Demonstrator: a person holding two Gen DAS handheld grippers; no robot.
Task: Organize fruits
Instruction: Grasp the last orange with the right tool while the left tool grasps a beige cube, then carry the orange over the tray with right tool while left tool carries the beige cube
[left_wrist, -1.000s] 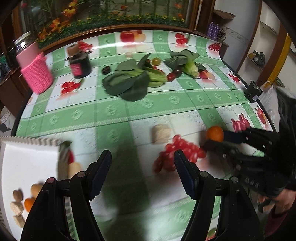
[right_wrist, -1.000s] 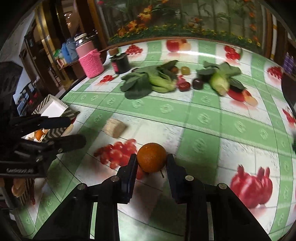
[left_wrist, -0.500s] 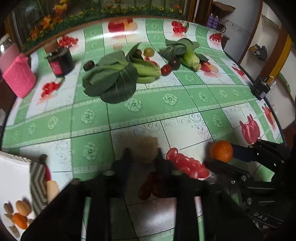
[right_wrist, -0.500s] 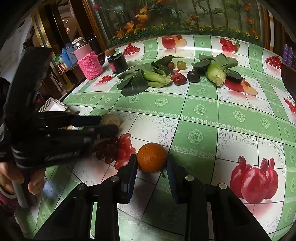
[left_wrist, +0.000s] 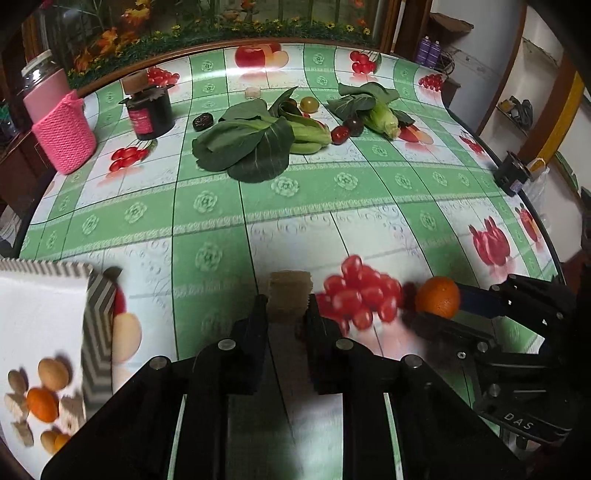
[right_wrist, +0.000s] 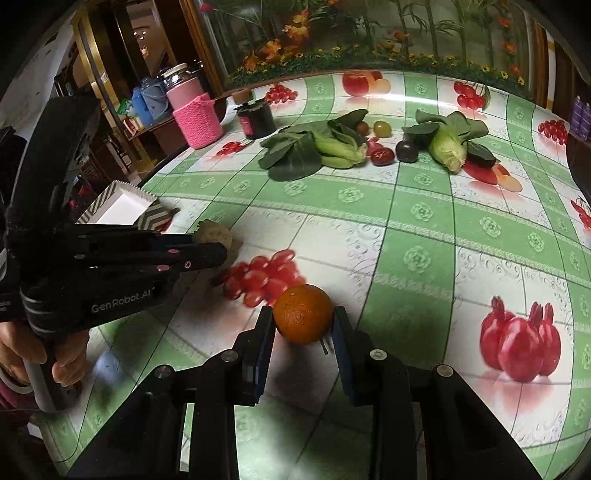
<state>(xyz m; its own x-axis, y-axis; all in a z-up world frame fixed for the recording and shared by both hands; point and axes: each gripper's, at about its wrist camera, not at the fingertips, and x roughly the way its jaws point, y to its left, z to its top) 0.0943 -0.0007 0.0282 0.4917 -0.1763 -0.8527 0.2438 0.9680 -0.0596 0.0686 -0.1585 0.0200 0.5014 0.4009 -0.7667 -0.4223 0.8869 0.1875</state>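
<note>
My right gripper (right_wrist: 303, 325) is shut on an orange (right_wrist: 303, 318) and holds it just above the tablecloth; the orange also shows in the left wrist view (left_wrist: 438, 297). My left gripper (left_wrist: 286, 308) is shut on a tan ridged piece (left_wrist: 289, 295), seen from the side in the right wrist view (right_wrist: 218, 236). A white box with a zigzag rim (left_wrist: 40, 325) at the left holds several small fruits and tan pieces (left_wrist: 42, 404). Far back lie a green fruit (left_wrist: 309, 104), a red fruit (left_wrist: 340, 134) and a dark plum (left_wrist: 355, 124).
Leafy greens (left_wrist: 247, 146) and a second bunch (left_wrist: 376, 110) lie mid-table at the back. A pink knitted jar (left_wrist: 62, 129) and a dark jar (left_wrist: 149, 114) stand at the back left. A small black device (left_wrist: 511, 177) sits at the right table edge. The cherries and pomegranates are prints.
My left gripper moved forward from beside the box and shut on the tan piece. My right gripper kept hold of the orange, nearly still.
</note>
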